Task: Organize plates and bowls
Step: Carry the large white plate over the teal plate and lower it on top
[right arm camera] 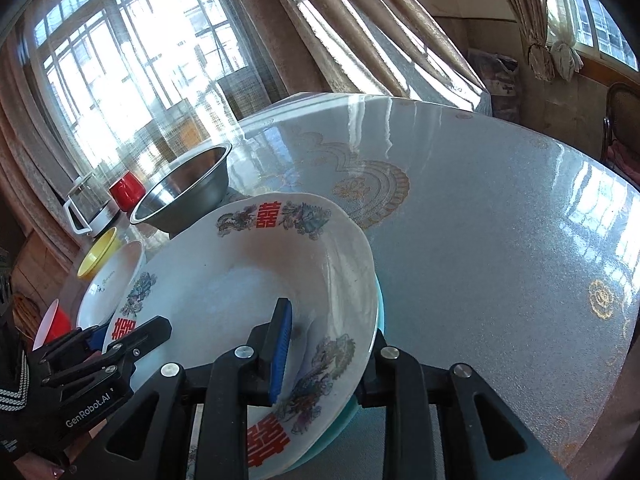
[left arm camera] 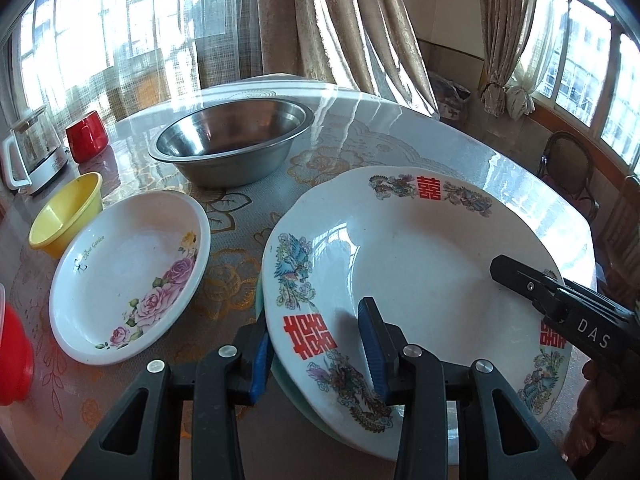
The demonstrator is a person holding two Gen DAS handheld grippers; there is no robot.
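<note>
A large white plate with red characters and dragon prints (left arm camera: 420, 256) lies on a teal plate (left arm camera: 288, 384), only an edge of which shows. My left gripper (left arm camera: 316, 344) straddles the near-left rims of both plates, one blue pad inside, one outside. My right gripper (right arm camera: 324, 352) straddles the right rims (right arm camera: 360, 320) the same way; it also shows in the left wrist view (left arm camera: 520, 280). How tightly the jaws press is unclear. A white rose-print dish (left arm camera: 128, 276), a yellow bowl (left arm camera: 66, 210) and a steel basin (left arm camera: 232, 140) stand to the left.
A red cup (left arm camera: 86, 136) and a glass kettle (left arm camera: 34, 152) stand at the table's far left. A red container (left arm camera: 12, 356) is at the left edge. The round table (right arm camera: 500, 220) has a glossy patterned cover. Chairs (left arm camera: 568, 168) stand at the right by the windows.
</note>
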